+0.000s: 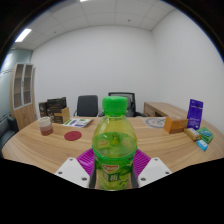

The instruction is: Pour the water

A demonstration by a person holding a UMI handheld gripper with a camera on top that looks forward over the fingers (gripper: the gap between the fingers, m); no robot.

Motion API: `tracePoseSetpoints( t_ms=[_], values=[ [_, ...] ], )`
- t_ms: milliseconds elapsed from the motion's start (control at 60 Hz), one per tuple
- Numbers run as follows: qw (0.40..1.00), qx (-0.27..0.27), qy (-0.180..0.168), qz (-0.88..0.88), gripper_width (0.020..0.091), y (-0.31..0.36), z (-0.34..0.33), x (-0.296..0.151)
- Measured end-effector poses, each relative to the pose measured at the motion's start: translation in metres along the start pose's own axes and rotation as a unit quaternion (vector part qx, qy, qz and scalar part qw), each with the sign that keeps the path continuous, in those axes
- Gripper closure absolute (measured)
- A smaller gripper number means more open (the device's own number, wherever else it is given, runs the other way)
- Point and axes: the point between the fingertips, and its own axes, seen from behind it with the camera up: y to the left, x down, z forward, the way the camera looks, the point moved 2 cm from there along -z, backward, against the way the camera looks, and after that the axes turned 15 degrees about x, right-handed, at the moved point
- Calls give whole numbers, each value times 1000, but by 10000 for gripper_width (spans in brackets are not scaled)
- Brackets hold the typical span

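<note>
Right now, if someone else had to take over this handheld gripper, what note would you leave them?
Gripper: both pink-padded fingers look pressed on the green plastic bottle, which is upright, green cap on, over the near edge of the light wooden table.
Possible receiver: a small clear cup with a dark red base stands well beyond the fingers, far left on the table, near a flat red disc.
Done: bottle grasped.
Left: I see no tilt and no water flowing; with the cap apparently on, it likely needs opening before carrying to the cup and pouring.
</note>
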Motion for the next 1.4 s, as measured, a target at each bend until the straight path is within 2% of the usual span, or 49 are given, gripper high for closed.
tracePoseSetpoints(
  t_ms=[100,383,467,567,783,983,1067,1267,1400],
  values=[
    [1000,26,-8,-8,718,-6,4,-2],
    [991,67,9,-118,720,15,19,-12],
    [981,74,17,-181,720,35,30,-23],
    [958,67,10,-280,719,74,51,-41],
    [869,44,-22,-492,721,173,95,-82],
    [761,43,-75,-643,723,246,128,-104],
    [708,59,-103,-696,722,267,138,-111],
    [567,78,-143,-807,723,297,159,-113],
    [527,82,-151,-833,722,299,163,-112]
  ],
)
